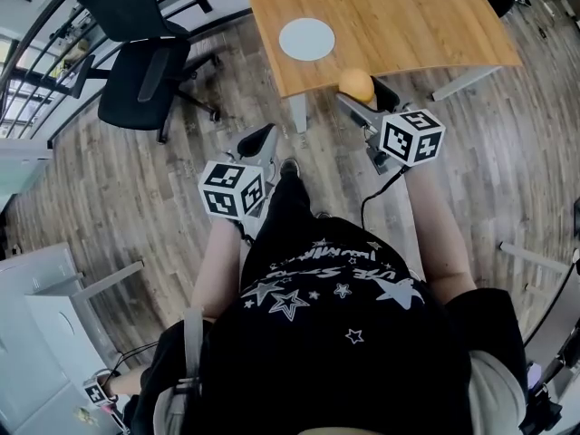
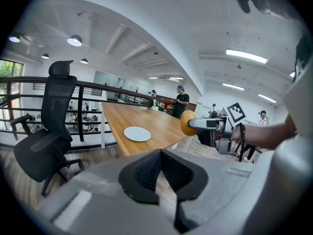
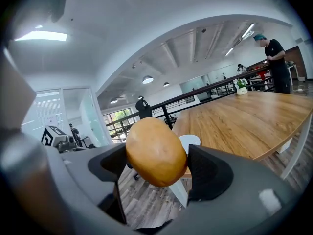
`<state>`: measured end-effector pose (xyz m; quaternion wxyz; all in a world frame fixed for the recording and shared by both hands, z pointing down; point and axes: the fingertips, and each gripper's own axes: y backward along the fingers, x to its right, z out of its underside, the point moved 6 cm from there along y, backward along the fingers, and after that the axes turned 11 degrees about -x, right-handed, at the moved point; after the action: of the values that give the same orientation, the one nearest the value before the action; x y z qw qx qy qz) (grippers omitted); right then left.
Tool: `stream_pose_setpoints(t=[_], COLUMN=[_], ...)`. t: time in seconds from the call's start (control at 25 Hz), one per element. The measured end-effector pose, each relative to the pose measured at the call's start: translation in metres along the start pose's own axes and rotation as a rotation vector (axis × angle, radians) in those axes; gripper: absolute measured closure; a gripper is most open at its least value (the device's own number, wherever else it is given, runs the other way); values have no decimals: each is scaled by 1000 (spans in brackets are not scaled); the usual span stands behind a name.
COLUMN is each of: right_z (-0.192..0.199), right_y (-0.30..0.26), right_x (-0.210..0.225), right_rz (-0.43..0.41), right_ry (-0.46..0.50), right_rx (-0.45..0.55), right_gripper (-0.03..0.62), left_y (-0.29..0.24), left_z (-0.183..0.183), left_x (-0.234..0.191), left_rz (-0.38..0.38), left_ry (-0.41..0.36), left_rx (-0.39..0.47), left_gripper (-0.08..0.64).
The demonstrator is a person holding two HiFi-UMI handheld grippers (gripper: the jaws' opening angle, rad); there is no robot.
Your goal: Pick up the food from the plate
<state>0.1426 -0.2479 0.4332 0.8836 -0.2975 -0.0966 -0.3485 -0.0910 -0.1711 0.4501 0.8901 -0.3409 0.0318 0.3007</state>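
A round orange-brown food item (image 3: 156,152) is clamped between the jaws of my right gripper (image 3: 156,165); in the head view this food (image 1: 356,84) hangs at the near edge of the wooden table (image 1: 408,16). The white plate (image 1: 306,39) lies bare on the table, also seen as the plate (image 2: 137,133) from the left gripper view. My left gripper (image 1: 257,140) is held off the table over the floor, its jaws closed together with nothing between them (image 2: 161,173). The right gripper (image 2: 208,124) with the food (image 2: 187,123) shows in the left gripper view.
A black office chair (image 1: 145,66) stands left of the table on the wood floor. A metal railing (image 2: 98,89) runs behind it. A person in black (image 3: 274,65) stands at the table's far end. A white cabinet (image 1: 45,324) sits at lower left.
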Motion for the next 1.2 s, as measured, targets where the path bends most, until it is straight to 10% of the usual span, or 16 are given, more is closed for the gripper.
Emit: stream_pose_setpoints(t=[1.2], right_z=[65], right_y=[85], right_x=[-63], right_rz=[-50], right_ry=[19], right_rx=[48], right_gripper=[201], left_y=[82], left_z=[85], left_x=[79], left_rz=[-63], left_ry=[32], left_rx=[16], left_gripper=[558])
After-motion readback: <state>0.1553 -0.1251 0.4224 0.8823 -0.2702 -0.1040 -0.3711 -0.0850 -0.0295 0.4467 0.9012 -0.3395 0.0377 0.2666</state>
